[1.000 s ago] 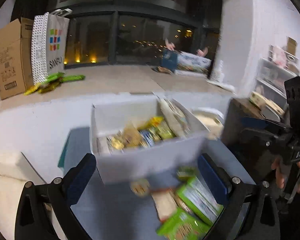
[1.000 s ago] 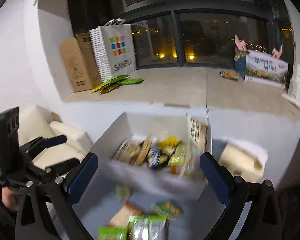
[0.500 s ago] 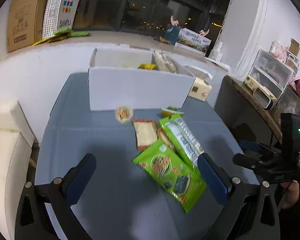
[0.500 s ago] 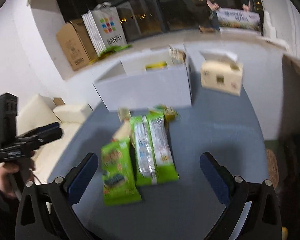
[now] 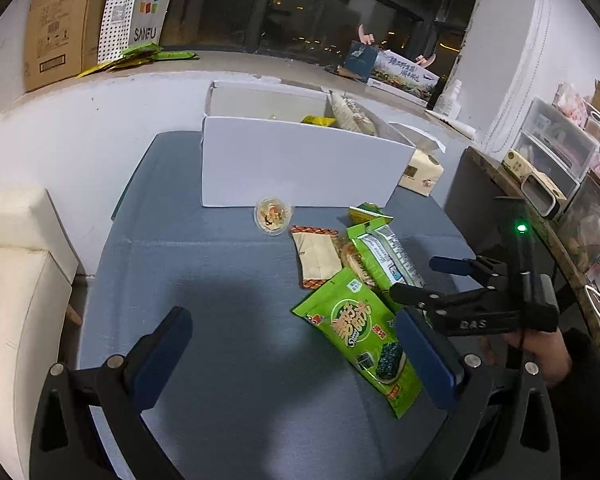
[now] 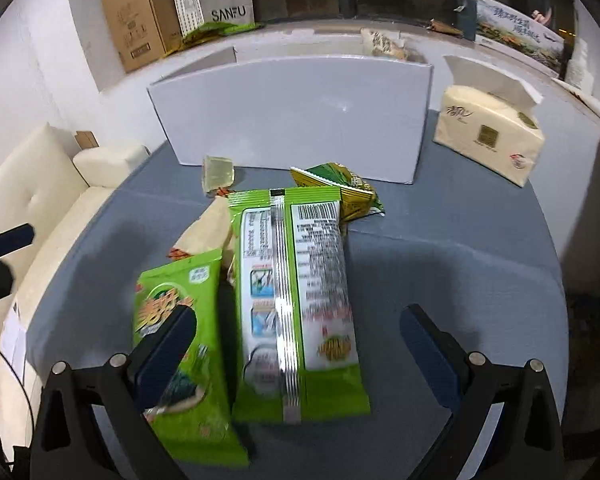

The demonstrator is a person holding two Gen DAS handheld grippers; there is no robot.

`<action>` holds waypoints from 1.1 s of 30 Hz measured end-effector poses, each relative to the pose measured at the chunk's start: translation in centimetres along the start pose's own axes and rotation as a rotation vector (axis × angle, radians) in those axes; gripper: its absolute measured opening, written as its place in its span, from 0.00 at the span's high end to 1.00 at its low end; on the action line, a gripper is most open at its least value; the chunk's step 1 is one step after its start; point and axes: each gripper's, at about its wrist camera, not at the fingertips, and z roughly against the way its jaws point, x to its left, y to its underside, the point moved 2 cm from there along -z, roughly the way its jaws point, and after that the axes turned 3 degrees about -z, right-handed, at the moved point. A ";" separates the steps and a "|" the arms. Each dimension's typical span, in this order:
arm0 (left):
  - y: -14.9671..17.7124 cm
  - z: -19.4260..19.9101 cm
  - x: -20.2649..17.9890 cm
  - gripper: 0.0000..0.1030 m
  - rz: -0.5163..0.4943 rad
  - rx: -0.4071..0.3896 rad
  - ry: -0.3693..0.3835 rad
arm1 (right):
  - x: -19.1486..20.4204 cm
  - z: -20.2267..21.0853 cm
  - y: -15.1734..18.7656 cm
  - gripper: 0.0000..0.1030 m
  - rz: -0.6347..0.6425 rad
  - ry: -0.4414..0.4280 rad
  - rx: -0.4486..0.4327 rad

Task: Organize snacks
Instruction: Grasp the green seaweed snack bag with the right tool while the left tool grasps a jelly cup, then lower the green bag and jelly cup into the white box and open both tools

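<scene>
A white box (image 5: 300, 160) with several snacks inside stands at the back of the grey table (image 5: 220, 280); it also shows in the right wrist view (image 6: 296, 116). In front lie a green seaweed bag (image 5: 356, 328) (image 6: 180, 320), a long green pack turned back side up (image 6: 296, 300) (image 5: 384, 256), a tan wrapper (image 5: 316, 256), a small green packet (image 6: 340, 188) and a round jelly cup (image 5: 273, 215). My left gripper (image 5: 296, 356) is open above the bare table, left of the seaweed bag. My right gripper (image 6: 300, 344) is open over the long pack; it also shows in the left wrist view (image 5: 424, 280).
A tissue pack (image 6: 488, 132) stands right of the box. A cream sofa (image 5: 16, 280) is left of the table. A cardboard carton (image 5: 60, 20) and a paper bag (image 5: 144, 4) stand on the window ledge. Shelves with clutter (image 5: 560, 152) are on the right.
Both grippers have pulled back and tilted down from over the box to above the loose snacks. The right gripper has come closer to the green packs.
</scene>
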 end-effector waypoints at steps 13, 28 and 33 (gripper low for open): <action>-2.8 -4.2 -0.1 0.00 -0.056 0.013 0.018 | -0.9 0.9 0.2 0.38 0.010 -0.012 -0.019; -7.9 -17.7 2.3 0.11 -0.045 0.135 -0.007 | -2.8 10.3 3.3 0.38 -0.134 -0.116 -0.185; -7.7 -18.0 2.9 0.52 -0.047 0.116 -0.026 | -3.6 10.2 3.8 0.38 -0.150 -0.111 -0.178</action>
